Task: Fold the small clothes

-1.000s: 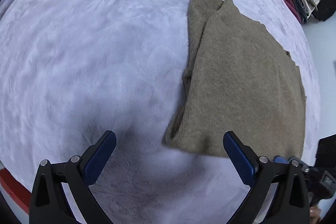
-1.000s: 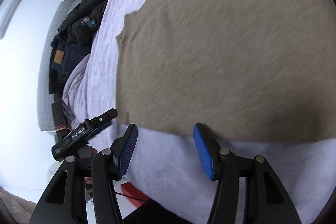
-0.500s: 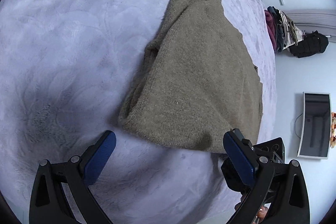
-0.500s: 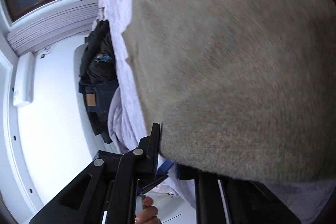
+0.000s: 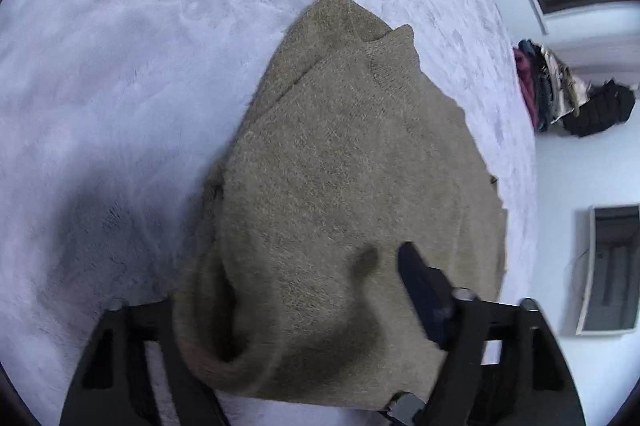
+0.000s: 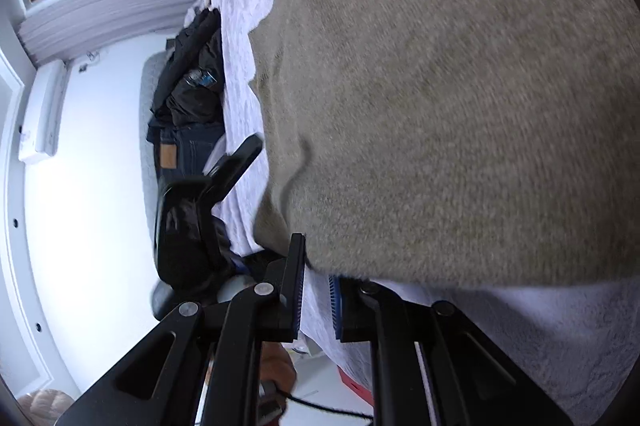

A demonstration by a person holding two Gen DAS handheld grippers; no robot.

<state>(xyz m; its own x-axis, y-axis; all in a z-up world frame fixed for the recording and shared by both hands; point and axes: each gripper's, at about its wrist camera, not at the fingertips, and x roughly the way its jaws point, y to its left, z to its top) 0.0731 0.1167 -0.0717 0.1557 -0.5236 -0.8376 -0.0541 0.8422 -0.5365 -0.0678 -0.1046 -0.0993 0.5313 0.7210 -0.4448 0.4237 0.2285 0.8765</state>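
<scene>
Now my left fingers (image 5: 304, 310) are closing over the sweater's (image 5: 340, 166) near hem at lower centre, my right fingers (image 6: 316, 290) clamped on its other corner. Next, I reckon, both lift the hem toward the collar on the bed (image 5: 120, 66).

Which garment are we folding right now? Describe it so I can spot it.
On the pale lilac plush bedspread, look at its near edge. The olive-brown knitted sweater lies there folded, the only garment on the cover; the dark clothes pile sits beyond the bed.
</scene>
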